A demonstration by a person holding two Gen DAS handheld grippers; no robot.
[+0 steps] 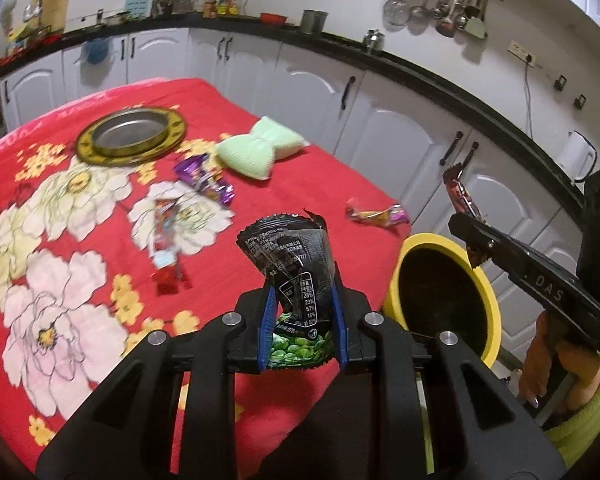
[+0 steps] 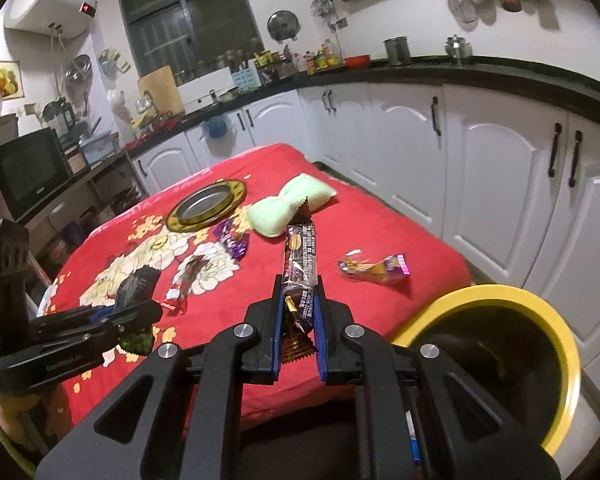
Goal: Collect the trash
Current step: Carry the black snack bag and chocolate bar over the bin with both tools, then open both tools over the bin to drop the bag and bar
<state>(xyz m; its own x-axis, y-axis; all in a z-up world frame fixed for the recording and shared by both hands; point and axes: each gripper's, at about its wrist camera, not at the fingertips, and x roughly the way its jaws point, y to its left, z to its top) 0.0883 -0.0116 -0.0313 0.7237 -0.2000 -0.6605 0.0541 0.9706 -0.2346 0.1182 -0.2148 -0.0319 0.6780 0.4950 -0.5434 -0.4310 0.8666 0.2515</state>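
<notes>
Wrappers are clamped in both grippers above the red floral tablecloth (image 1: 260, 128). The left gripper (image 1: 302, 292) has its blue pads closed on a black snack packet (image 1: 292, 264) with green peas printed on its lower part; the packet stands up between the fingers, its torn top above the tips. Beyond and left of those fingers lie a red candy wrapper (image 1: 166, 248), a purple wrapper (image 1: 206, 178) and, farther off, a gold-rimmed metal plate (image 1: 132, 134). Straight ahead past the fingertips lies a pale green sponge (image 1: 260, 146); ahead and right lies an orange and pink wrapper (image 1: 376, 214) near the cloth's edge. Just right of the fingers, beside the table, stands a yellow-rimmed trash bin (image 1: 488, 280).

The right gripper (image 2: 298, 300) is pinched tight on a long brown chocolate-bar wrapper (image 2: 300, 256), which rises upright past its fingertips. The orange and pink wrapper (image 2: 374, 268) lies on the cloth ahead and to the right of these fingers, and the bin's yellow rim (image 2: 564, 344) sits right of them.
</notes>
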